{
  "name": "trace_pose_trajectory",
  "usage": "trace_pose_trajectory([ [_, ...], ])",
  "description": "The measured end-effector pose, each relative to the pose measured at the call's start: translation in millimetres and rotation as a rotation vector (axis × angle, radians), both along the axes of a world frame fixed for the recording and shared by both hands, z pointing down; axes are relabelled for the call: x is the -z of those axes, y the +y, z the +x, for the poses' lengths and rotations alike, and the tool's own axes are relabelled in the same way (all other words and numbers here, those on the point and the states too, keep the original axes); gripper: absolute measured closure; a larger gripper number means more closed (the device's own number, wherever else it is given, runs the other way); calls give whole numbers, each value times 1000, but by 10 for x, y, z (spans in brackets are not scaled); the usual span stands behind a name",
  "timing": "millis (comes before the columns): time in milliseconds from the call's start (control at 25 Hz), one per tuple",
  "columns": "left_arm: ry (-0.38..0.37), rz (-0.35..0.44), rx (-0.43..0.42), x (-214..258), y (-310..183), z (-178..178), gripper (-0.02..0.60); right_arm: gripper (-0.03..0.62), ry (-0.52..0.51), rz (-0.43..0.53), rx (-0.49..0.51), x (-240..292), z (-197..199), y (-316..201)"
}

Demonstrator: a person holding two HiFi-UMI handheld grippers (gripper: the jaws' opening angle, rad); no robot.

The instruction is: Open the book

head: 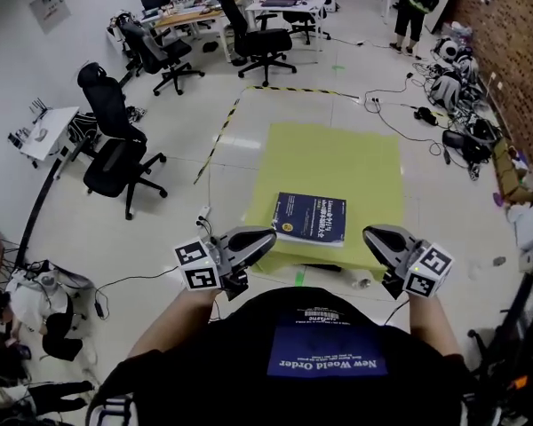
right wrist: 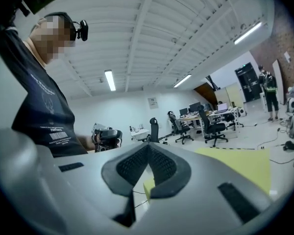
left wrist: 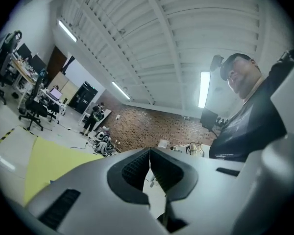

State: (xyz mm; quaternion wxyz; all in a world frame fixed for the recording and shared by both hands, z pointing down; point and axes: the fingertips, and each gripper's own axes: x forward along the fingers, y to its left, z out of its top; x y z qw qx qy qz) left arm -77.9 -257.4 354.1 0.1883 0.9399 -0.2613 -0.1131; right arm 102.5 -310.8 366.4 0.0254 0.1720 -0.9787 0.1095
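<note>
A dark blue book (head: 311, 217) lies closed, cover up, near the front edge of a yellow-green table (head: 355, 162). My left gripper (head: 268, 236) hovers at the table's front left corner, just left of the book, its jaws shut and empty (left wrist: 149, 153). My right gripper (head: 369, 233) is held to the book's right at the front edge, jaws also shut with nothing between them (right wrist: 148, 148). Both grippers point inward toward each other and neither touches the book. The yellow-green table (right wrist: 240, 163) shows in the right gripper view, behind the jaws.
Black office chairs (head: 115, 149) stand on the floor to the left. Desks with monitors (head: 204, 7) line the back. Cables and bags (head: 453, 105) lie along the brick wall on the right. A person (head: 413, 7) stands at the far back.
</note>
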Motion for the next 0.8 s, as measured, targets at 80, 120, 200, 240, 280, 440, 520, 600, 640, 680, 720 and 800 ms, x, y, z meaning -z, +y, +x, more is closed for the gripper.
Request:
trace_pose_trajectory([
  [80,-14,-13,12,-25,-153,94,574,606,-2,-11,21,-47,41,-189],
  [120,-25,-22,12,-52,-218,131,574,606,-4,-20,23,-73,53,-277],
  [200,-61,-40,5,-146,-324,180,574,606,-11,-36,24,-133,58,-407],
  [240,-81,-48,-2,-213,-369,192,574,606,-12,-44,23,-176,51,-447],
  [280,-100,-57,-10,-291,-414,198,574,606,-12,-53,20,-231,41,-479],
  [440,-162,-72,-81,-631,-661,199,574,606,5,-92,-27,-458,-41,-613],
  [520,-205,-64,-132,-806,-823,163,574,606,18,-103,-65,-522,-134,-693],
  [600,-297,-49,-188,-1033,-955,137,574,606,28,-117,-107,-568,-223,-733],
  [640,-366,-36,-224,-1167,-1005,141,574,606,30,-125,-127,-586,-251,-743],
  [680,-446,-20,-265,-1314,-1049,154,574,606,32,-136,-145,-604,-271,-757],
  [720,-532,-5,-312,-1471,-1086,169,571,606,36,-147,-162,-627,-291,-776],
  [800,-712,23,-413,-1799,-1132,193,480,606,43,-168,-186,-684,-346,-816],
])
